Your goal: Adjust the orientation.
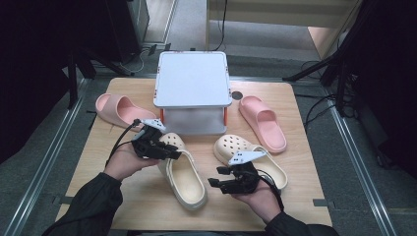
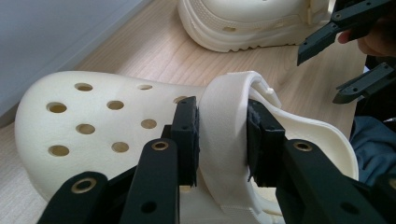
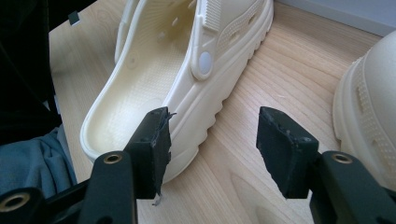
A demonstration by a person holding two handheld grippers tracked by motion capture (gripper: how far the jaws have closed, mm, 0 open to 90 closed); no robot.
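Two cream clogs down: release left clog's heel strap cleanly, left gripper jaws loosening around it; right gripper agape at five o'clock, empty.

1. My table was a light wood top w/ rounded corners.
2. White lidded box sat at the far middle.
3. Pink slide L lay left of the box, near the far-left corner.
4. Pink slide R lay right of the box, angled toward the near-right.
5. Cream clog L lay in front of the box, heel toward me.
6. Cream clog R lay just beside it on the right, apart from it.
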